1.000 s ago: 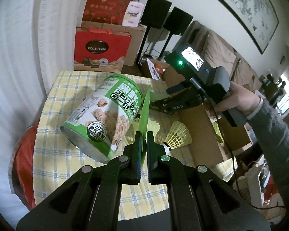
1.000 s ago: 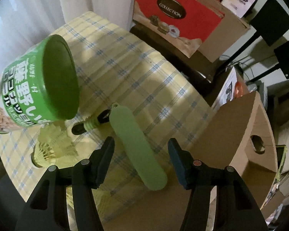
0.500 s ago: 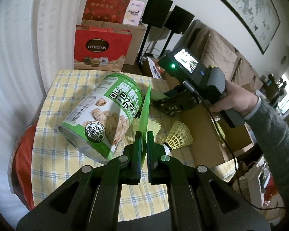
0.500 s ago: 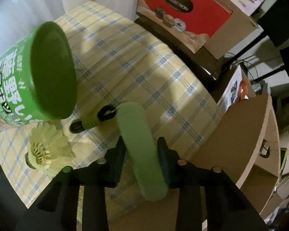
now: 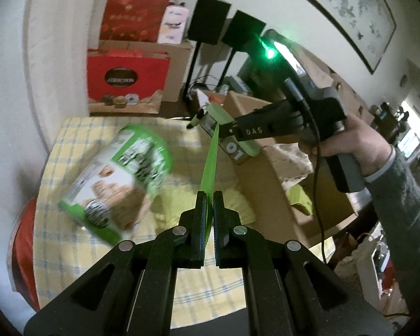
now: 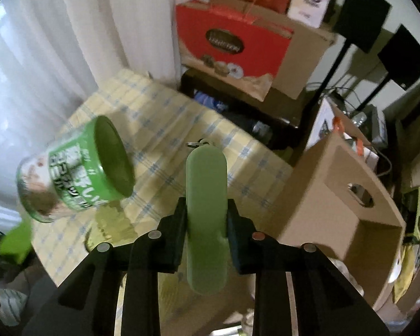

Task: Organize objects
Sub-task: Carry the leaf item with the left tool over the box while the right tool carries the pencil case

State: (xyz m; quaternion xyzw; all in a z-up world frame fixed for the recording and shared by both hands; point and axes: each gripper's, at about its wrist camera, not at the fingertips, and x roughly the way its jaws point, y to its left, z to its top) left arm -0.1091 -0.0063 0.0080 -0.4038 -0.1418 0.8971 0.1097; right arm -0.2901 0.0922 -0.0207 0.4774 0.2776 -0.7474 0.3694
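Note:
My left gripper is shut on a thin green lid, held edge-on above the table. The green snack can lies on its side on the yellow checked tablecloth; it also shows in the right wrist view. My right gripper is shut on a pale green oblong case with a key ring, lifted above the table. In the left wrist view the right gripper holds that case beyond the lid. Yellow shuttlecocks lie by the can.
An open cardboard box stands at the table's right edge. A red gift bag and cartons stand behind the table, with black speakers on stands. A white curtain hangs at the left.
My right gripper has shut on the green case and lifted it off the table, up and toward the box. The left gripper still holds the lid.

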